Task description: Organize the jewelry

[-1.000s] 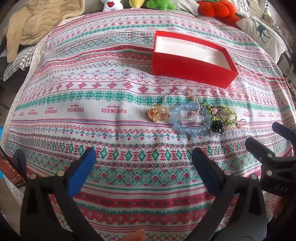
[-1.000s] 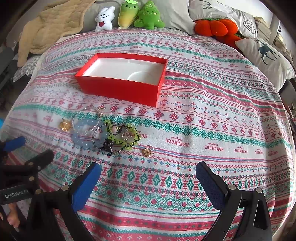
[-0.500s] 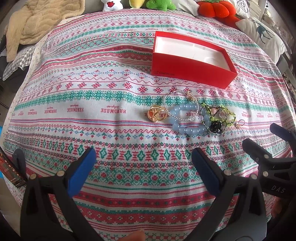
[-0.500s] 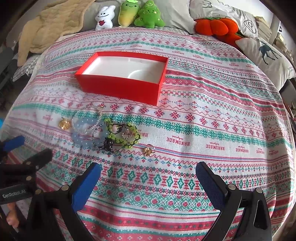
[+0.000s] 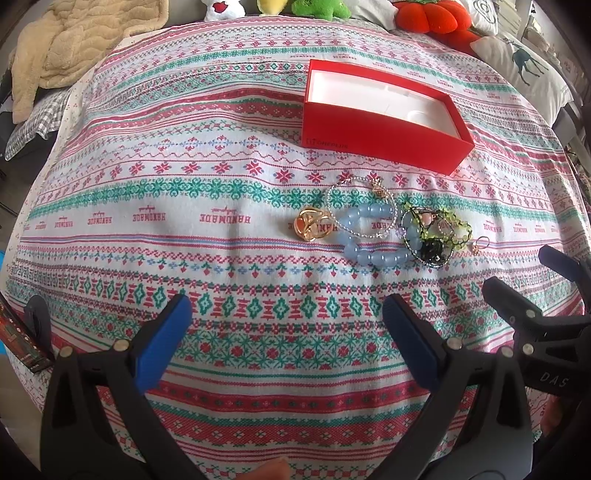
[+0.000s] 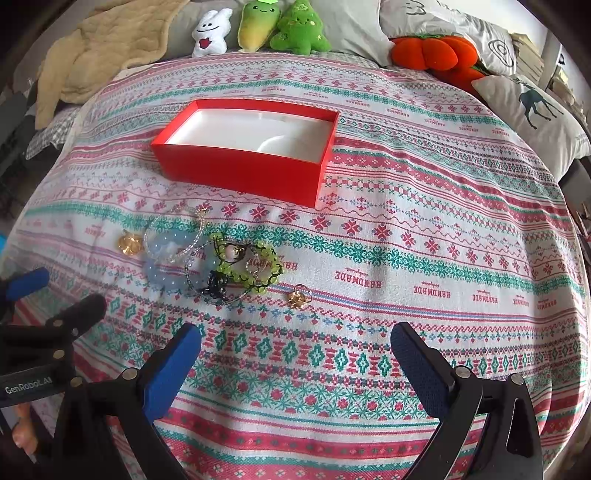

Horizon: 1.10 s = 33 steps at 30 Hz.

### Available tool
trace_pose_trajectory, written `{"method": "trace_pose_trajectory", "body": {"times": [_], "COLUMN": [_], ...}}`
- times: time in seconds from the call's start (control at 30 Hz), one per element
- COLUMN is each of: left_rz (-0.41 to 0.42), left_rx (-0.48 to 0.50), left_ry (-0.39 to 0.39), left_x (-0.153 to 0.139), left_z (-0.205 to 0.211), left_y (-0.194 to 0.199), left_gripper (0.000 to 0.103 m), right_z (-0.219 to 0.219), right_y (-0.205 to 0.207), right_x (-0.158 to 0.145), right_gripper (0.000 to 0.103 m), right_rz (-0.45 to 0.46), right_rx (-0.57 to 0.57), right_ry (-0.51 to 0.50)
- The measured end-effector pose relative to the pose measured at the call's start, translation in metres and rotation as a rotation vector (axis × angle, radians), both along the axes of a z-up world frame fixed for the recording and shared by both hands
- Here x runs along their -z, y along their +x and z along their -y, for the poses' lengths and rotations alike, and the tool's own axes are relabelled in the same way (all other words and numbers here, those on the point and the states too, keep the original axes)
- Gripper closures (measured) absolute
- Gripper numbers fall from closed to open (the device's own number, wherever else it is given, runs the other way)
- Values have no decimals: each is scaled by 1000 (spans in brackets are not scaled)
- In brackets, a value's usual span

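An open red box [image 5: 384, 107] [image 6: 247, 147] with a white, empty inside sits on the patterned bedspread. In front of it lies a jewelry cluster: a gold brooch [image 5: 313, 226] [image 6: 130, 242], a blue bead bracelet [image 5: 369, 236] [image 6: 166, 258], a thin silver chain bracelet [image 5: 360, 205], a green bead bracelet [image 5: 452, 230] [image 6: 258, 264] over dark pieces, and a small gold ring [image 5: 478, 245] [image 6: 299, 293]. My left gripper [image 5: 286, 339] is open and empty, short of the cluster. My right gripper [image 6: 295, 354] is open and empty, just short of the ring.
Plush toys [image 6: 280, 27], an orange pumpkin cushion [image 6: 432, 51], a deer pillow [image 6: 532, 107] and a beige blanket [image 5: 70, 40] line the far edge of the bed. A dark box [image 5: 18, 332] sits at the near left edge.
Both grippers have crept slightly forward toward the jewelry; both stay open. The jewelry and box have not moved.
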<state>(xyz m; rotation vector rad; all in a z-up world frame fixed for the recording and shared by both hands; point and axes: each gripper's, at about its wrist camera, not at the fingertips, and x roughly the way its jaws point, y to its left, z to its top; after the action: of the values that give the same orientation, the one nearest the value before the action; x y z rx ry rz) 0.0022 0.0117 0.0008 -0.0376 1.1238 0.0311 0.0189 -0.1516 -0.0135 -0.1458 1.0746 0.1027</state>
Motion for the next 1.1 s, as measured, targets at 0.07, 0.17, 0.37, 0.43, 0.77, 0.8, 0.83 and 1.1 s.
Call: {"method": "trace_pose_trajectory", "body": {"times": [0.07, 0.17, 0.37, 0.43, 0.77, 0.8, 0.83, 1.1], "left_rz": [-1, -1, -1, -2, -5, -6, -6, -14], "left_rx": [0, 0, 0, 0, 3, 4, 5, -1], "left_ry": [0, -1, -1, -1, -6, -5, -4, -21], "left_x": [0, 1, 2, 1, 4, 4, 4, 3], "left_z": [0, 0, 0, 0, -1, -1, -1, -3], "left_y": [0, 0, 0, 0, -2, -1, -2, 0], "left_gripper": [1, 1, 1, 1, 1, 1, 1, 1], "right_z": [0, 0, -1, -1, -1, -1, -1, 0], "right_y": [-1, -1, 0, 0, 0, 0, 0, -2], "right_x": [0, 1, 0, 1, 1, 0, 0, 2], "right_gripper": [0, 0, 0, 0, 0, 0, 0, 0], "right_rz": [0, 0, -1, 0, -1, 0, 0, -4], "right_rx": [0, 0, 0, 1, 0, 1, 1, -2], "right_ry": [0, 0, -1, -1, -1, -1, -1, -5]}}
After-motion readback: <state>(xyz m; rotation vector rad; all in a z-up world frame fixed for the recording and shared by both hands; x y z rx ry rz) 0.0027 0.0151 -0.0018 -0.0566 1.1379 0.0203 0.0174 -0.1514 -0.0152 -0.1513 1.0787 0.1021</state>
